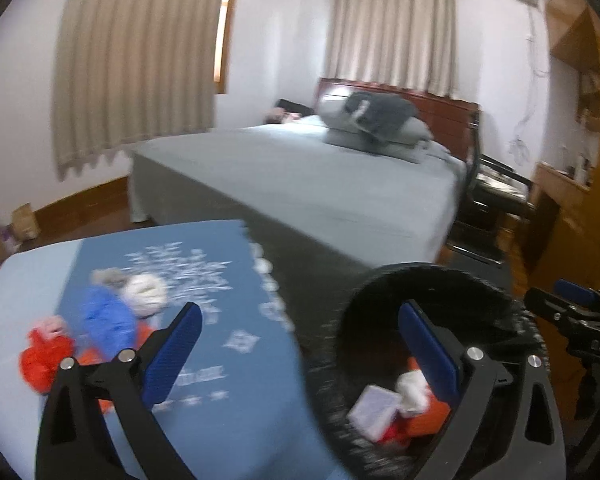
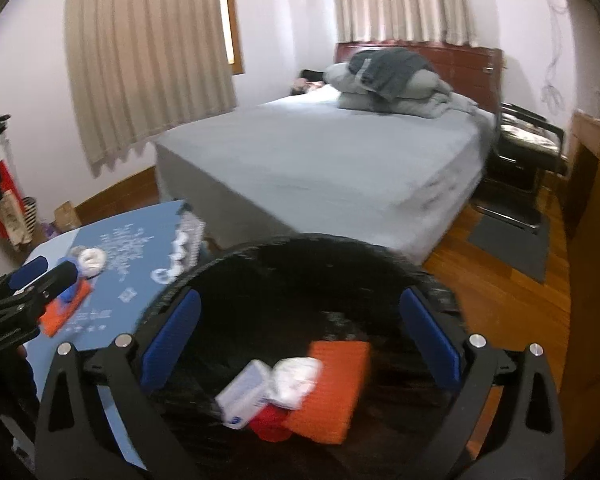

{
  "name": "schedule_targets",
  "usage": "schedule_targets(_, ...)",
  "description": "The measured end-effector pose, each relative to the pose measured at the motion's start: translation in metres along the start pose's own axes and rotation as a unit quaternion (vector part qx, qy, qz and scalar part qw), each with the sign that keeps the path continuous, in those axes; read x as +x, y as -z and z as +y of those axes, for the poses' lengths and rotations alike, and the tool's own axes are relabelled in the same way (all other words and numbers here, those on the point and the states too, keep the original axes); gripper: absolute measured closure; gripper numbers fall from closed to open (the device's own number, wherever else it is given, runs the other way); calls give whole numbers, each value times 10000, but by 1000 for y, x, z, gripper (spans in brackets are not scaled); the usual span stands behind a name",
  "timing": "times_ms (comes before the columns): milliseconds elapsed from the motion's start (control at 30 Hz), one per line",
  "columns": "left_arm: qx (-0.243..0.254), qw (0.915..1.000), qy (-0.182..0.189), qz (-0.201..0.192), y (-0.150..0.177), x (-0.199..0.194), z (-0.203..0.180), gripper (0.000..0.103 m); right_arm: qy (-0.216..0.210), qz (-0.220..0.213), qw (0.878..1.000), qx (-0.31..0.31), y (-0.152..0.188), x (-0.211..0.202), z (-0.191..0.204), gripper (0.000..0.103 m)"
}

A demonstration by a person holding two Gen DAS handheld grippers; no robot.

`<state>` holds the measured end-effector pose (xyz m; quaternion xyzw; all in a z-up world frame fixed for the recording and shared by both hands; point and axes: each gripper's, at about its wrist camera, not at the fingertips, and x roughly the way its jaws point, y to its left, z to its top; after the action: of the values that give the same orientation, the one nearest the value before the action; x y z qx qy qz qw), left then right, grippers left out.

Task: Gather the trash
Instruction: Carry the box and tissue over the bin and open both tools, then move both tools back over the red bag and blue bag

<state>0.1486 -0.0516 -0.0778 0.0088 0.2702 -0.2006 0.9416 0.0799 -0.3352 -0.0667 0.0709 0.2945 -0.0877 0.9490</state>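
Observation:
A black round bin stands beside a blue-clothed table. Inside it lie an orange packet, a white crumpled wad, a white box and a red scrap. On the table lie a red wrapper, a blue wrapper, a white crumpled ball and an orange piece. My left gripper is open and empty, between table and bin. My right gripper is open and empty above the bin.
A grey-sheeted bed with piled bedding stands behind the table and bin. A black chair and wooden cabinets are at the right. A grey mat lies on the wood floor. Curtains hang on the far wall.

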Motion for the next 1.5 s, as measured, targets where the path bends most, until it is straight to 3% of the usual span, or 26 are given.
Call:
schedule_targets(367, -485, 9917, -1182, -103, 18, -30, 99, 6, -872, 84, 9947, -537, -16, 30, 104, 5)
schedule_targets(800, -904, 9738, -2084, 143, 47, -29, 188, 6, -1370, 220, 9863, -897, -14, 69, 190, 5)
schedule_targets(1000, -1128, 9687, -2181, 362, 61, -16, 214, 9, -1434, 344, 9833, -1065, -9, 87, 215, 6)
schedule_targets(1333, -1266, 9685, -2007, 750, 70, 2, 230, 17, -1462, 449, 9805, -1233, -2, 105, 232, 5)
schedule_targets(1500, -1325, 9694, -1839, 941, 71, 8, 235, 30, -1487, 482, 9797, -1253, -1, 112, 238, 5)
